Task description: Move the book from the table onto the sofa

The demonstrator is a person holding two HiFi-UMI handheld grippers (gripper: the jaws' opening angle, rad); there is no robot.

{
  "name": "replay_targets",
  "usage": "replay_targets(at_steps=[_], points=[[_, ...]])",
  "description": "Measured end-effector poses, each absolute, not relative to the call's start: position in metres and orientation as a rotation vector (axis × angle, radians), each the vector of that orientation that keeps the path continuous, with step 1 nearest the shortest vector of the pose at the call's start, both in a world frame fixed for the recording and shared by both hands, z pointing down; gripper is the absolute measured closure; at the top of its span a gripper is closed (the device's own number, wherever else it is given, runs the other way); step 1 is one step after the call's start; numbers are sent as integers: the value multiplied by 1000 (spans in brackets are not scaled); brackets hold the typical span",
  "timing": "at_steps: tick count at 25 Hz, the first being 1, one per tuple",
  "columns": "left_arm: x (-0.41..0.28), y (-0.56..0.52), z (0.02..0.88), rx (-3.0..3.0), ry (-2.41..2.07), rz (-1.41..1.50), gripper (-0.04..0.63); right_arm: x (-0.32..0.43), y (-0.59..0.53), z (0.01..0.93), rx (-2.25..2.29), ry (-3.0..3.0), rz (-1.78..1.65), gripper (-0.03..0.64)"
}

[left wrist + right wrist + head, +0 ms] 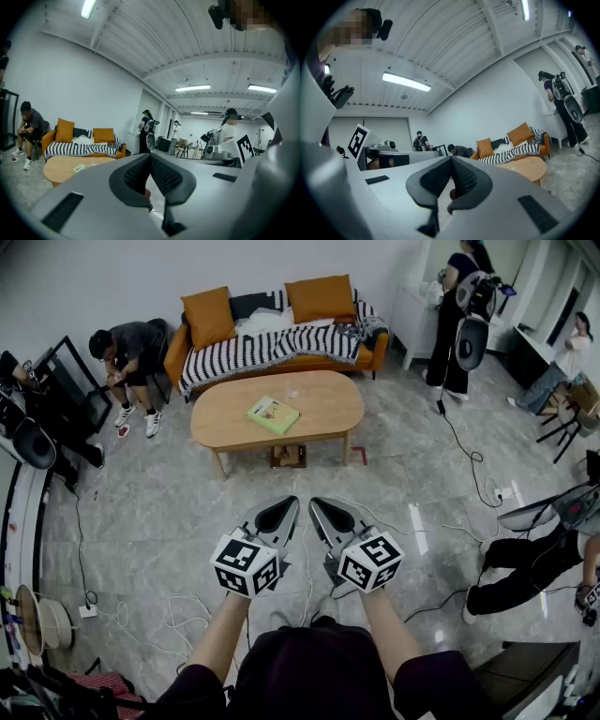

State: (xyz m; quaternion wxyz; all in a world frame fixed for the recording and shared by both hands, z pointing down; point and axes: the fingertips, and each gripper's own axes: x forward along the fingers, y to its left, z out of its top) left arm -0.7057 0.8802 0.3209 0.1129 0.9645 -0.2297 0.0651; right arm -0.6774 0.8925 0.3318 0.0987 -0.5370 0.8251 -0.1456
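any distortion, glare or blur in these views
Head view: strong fisheye bend with dark corners, light streaks glaring on the glossy floor, book sharp. Left gripper view: round black vignette, near left gripper slightly soft, sofa clear. Right gripper view: same vignette, ceiling lamp blown out.

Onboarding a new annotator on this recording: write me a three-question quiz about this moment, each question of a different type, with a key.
1. What is draped over the seat of the sofa?
2. The book lies: A on the sofa; B on the table; C under the table.
3. True or false: the left gripper and the right gripper both have their jaws wide open.

Key: 1 a striped blanket; 2 B; 3 false, both are shut and empty.
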Motion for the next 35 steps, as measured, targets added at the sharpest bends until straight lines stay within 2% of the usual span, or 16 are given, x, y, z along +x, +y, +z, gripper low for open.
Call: replay_targets(at_steps=[17,35], points=[[-629,873,339,2784,-780,240,580,-593,892,355,-1534,2478,-502,595],[-609,787,372,2723,-802,286,580,-563,814,391,-1547,2446,-617,595]])
